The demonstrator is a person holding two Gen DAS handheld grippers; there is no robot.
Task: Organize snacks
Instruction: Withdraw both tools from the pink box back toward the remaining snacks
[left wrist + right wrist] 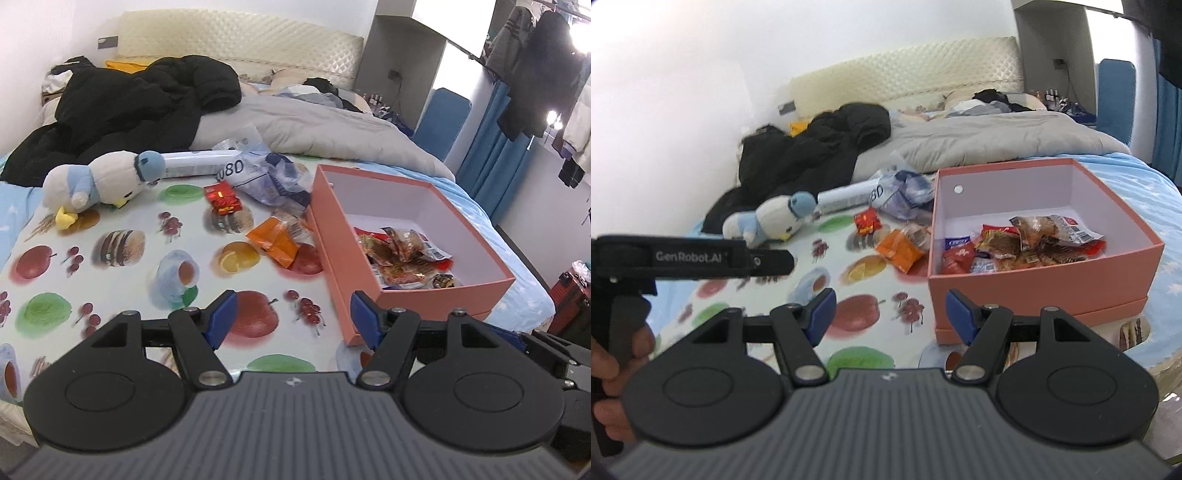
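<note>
We see the pink box [402, 295] sitting on the fruit-print sheet [122, 295], at about two o'clock from the left gripper [293, 317], its near corner close behind that gripper's right-hand finger. A heap of snack packets [406, 258] lies in the box against its near wall; the far part of its white floor is bare. Outside the box, just beside its left wall, lies an orange packet [275, 240], and at eleven o'clock from that a small red packet [222, 199] lies apart on the sheet. Beyond these at twelve o'clock is a crumpled blue-and-white plastic bag [277, 177], and at ten o'clock a plush duck [103, 179] lies on its side. Farther back, a black jacket [129, 107] and a grey duvet [332, 129] are spread over the bed.

Both tongs are spread wide and hold nothing: the left gripper over the sheet, the right gripper [890, 317] likewise, with the box at its one o'clock. At nine o'clock in the right view we see the left hand [613, 369] on its handle.
</note>
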